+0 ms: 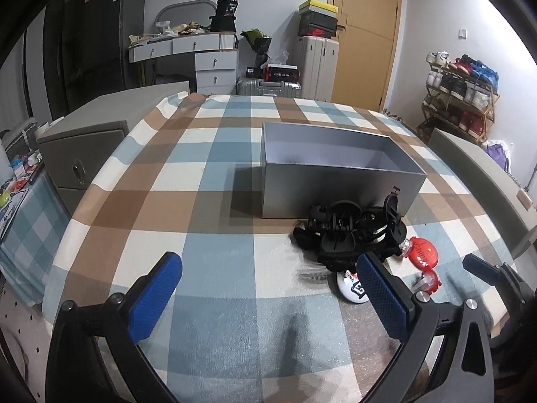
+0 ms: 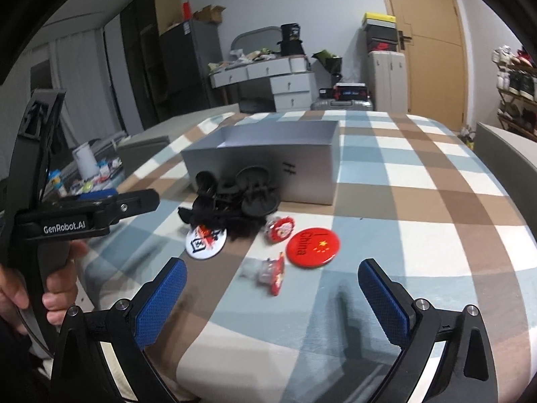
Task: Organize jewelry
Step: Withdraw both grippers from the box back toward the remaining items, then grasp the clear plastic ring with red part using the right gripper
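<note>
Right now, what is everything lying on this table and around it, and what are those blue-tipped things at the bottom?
Box: one, grey, open top, middle of the checked tablecloth.
Hair clips: a tangled pile, count unclear, black, against the box's near side.
China badge: one, red, round, yellow stars, in front of the pile.
White badge: one, white with black and red print, partly under the pile.
Small red pieces: two, red with clear parts, blurred, between the badges.
Desk: one, white drawers, cluttered, back wall.
Suitcases: two, silver, by the wooden door.
Shoe rack: one, full, right wall.
Left tool: blue pads, open, holding nothing.
Right tool: blue pads, open, holding nothing.
</note>
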The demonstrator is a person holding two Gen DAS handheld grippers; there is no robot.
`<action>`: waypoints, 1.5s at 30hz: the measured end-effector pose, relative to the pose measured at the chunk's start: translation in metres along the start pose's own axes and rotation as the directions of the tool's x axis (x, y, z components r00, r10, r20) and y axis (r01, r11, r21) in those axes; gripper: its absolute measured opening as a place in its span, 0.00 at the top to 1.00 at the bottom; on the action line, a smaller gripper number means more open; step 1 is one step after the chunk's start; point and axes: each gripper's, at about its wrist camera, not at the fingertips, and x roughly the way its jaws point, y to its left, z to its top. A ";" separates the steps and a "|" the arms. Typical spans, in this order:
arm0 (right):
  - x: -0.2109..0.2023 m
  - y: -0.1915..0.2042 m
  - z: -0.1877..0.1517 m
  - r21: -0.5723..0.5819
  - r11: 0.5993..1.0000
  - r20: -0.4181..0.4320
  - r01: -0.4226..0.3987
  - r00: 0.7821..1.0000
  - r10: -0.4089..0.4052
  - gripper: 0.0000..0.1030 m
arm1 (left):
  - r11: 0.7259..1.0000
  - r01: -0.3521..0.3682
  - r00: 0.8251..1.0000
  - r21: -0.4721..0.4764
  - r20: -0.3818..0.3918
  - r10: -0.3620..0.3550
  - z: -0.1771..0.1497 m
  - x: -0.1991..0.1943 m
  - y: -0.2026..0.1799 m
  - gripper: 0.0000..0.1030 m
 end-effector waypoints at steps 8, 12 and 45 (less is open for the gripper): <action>0.010 0.003 0.002 0.022 1.000 -0.040 0.003 0.999 -0.002 0.16 | 1.000 -0.015 1.000 0.010 -0.027 0.015 -0.006 0.001 0.000 0.01; 0.013 0.004 0.004 0.039 0.999 -0.045 -0.011 0.999 0.012 0.20 | 1.000 -0.021 0.999 0.020 -0.033 0.022 -0.008 0.002 -0.001 0.01; -0.003 0.003 0.006 0.015 0.999 0.011 0.045 0.999 -0.045 0.72 | 0.990 0.082 0.987 0.112 -0.150 -0.065 -0.005 0.019 -0.035 0.01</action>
